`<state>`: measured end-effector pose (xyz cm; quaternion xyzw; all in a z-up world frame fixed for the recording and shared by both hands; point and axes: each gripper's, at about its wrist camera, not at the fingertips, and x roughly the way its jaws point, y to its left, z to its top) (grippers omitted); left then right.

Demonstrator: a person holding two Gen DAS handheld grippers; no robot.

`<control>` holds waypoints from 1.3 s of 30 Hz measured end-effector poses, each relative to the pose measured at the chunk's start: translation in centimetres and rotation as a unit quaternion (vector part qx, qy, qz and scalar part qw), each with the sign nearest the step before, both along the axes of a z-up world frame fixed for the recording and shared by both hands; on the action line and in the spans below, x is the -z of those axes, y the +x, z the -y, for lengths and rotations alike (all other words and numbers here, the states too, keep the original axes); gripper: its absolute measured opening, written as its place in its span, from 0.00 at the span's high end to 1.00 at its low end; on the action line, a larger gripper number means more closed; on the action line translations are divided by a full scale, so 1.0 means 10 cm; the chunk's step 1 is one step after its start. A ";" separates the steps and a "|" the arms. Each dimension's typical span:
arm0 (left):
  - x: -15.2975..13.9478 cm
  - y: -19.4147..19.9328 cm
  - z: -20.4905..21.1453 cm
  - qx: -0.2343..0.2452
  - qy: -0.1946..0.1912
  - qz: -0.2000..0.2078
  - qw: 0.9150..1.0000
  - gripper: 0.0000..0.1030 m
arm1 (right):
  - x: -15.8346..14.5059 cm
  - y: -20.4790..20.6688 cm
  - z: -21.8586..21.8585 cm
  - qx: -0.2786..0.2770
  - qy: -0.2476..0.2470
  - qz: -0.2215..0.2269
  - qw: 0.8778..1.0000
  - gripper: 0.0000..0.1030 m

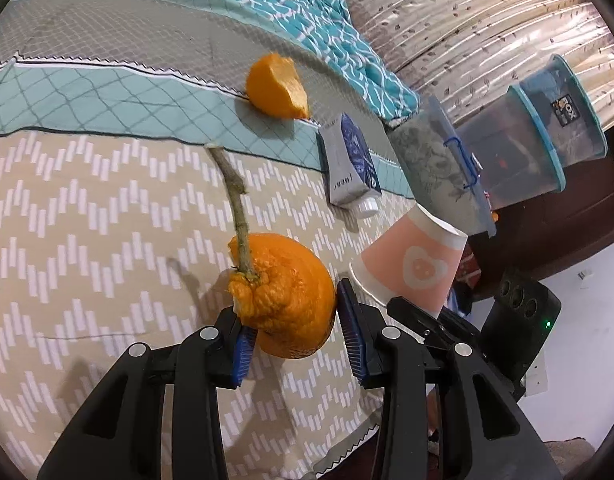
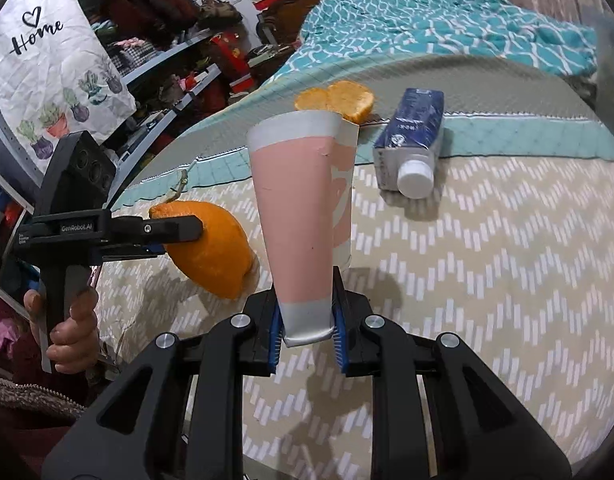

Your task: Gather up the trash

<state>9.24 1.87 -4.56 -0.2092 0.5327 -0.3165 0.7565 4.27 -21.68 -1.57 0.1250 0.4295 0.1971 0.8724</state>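
My left gripper [image 1: 291,320] is shut on a large orange peel [image 1: 295,300] with a long woody stem, held just above the bed; the right wrist view shows the same grip [image 2: 175,240] on the peel [image 2: 215,248]. My right gripper [image 2: 307,334] is shut on the base of a pink paper cup [image 2: 303,208], squashing it flat; the cup [image 1: 411,268] points away from the fingers. A second peel piece [image 1: 277,88] [image 2: 339,102] and a blue-grey carton [image 1: 349,164] [image 2: 411,140] with a white cap lie on the quilt.
The chevron quilt [image 1: 87,220] covers the bed, with a teal blanket [image 2: 447,28] bunched at the far side. A bin with a clipped floral liner [image 1: 431,160] and clear storage boxes [image 1: 547,128] stand off the bed's edge. Cluttered shelves [image 2: 179,60] and a person's hand [image 2: 73,332] are at left.
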 end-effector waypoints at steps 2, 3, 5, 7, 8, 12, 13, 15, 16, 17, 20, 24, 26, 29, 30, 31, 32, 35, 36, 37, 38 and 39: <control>0.00 0.00 0.02 0.001 0.004 0.001 1.000 0.65 | 0.00 -0.03 0.02 0.000 0.003 0.002 1.000 0.78; -0.01 -0.01 0.03 0.001 0.006 0.002 1.000 0.65 | -0.01 -0.03 0.02 -0.001 0.005 0.005 1.000 0.78; -0.02 -0.02 0.05 0.002 0.006 0.002 1.000 0.65 | -0.01 -0.03 0.05 0.000 0.008 0.008 1.000 0.78; -0.05 -0.02 0.09 0.006 0.004 0.002 1.000 0.65 | -0.02 -0.03 0.08 0.002 0.012 0.011 1.000 0.78; -0.06 -0.02 0.12 0.008 0.005 0.003 1.000 0.65 | -0.01 -0.03 0.10 0.005 0.014 0.012 1.000 0.78; -0.08 -0.02 0.23 0.019 0.007 0.006 1.000 0.67 | 0.03 -0.05 0.21 0.017 0.022 0.007 1.000 0.78; -0.08 -0.02 0.25 0.021 0.008 0.006 1.000 0.67 | 0.04 -0.06 0.24 0.021 0.025 0.006 0.999 0.78; -0.09 -0.03 0.30 0.026 0.009 0.007 1.000 0.69 | 0.05 -0.06 0.30 0.026 0.029 0.004 0.999 0.78; -0.10 -0.03 0.34 0.030 0.009 0.008 0.999 0.70 | 0.06 -0.06 0.33 0.028 0.031 0.005 0.999 0.78; -0.10 -0.04 0.36 0.033 0.009 0.009 0.999 0.70 | 0.05 -0.08 0.34 0.030 0.032 0.005 0.999 0.78; -0.12 -0.05 0.43 0.040 0.014 0.013 0.999 0.72 | 0.06 -0.09 0.40 0.036 0.035 0.007 0.999 0.78; -0.12 -0.04 0.40 0.033 0.021 0.020 0.999 0.71 | 0.10 -0.08 0.45 0.041 0.041 0.001 0.998 0.78; -0.12 -0.02 0.38 0.022 0.028 0.016 0.999 0.62 | 0.10 -0.10 0.46 0.041 0.041 0.003 0.998 0.78; -0.09 0.01 0.35 0.011 0.033 0.012 0.999 0.45 | 0.11 -0.12 0.46 0.043 0.045 0.004 0.998 0.78; -0.08 0.02 0.36 0.009 0.034 0.011 0.999 0.43 | 0.11 -0.12 0.47 0.044 0.046 0.004 0.998 0.78; -0.08 0.02 0.36 0.009 0.035 0.011 0.999 0.43 | 0.11 -0.12 0.47 0.044 0.047 0.003 0.998 0.78; -0.06 0.03 0.38 0.010 0.037 0.009 0.999 0.43 | 0.11 -0.12 0.47 0.044 0.048 0.002 0.998 0.78; 0.00 0.08 0.43 0.009 0.044 -0.005 0.999 0.37 | 0.11 -0.12 0.47 0.046 0.047 0.001 0.998 0.78; 0.01 0.10 0.46 0.010 0.042 -0.009 0.999 0.33 | 0.11 -0.12 0.48 0.048 0.045 0.002 0.998 0.78; 0.00 0.12 0.49 0.011 0.041 -0.007 0.999 0.32 | 0.11 -0.13 0.50 0.048 0.049 0.003 0.998 0.78; -0.02 0.13 0.51 0.013 0.042 -0.004 0.999 0.30 | 0.11 -0.13 0.51 0.049 0.051 0.003 0.998 0.78; -0.04 0.13 0.54 0.016 0.045 0.001 0.999 0.26 | 0.11 -0.13 0.52 0.051 0.050 0.004 0.997 0.77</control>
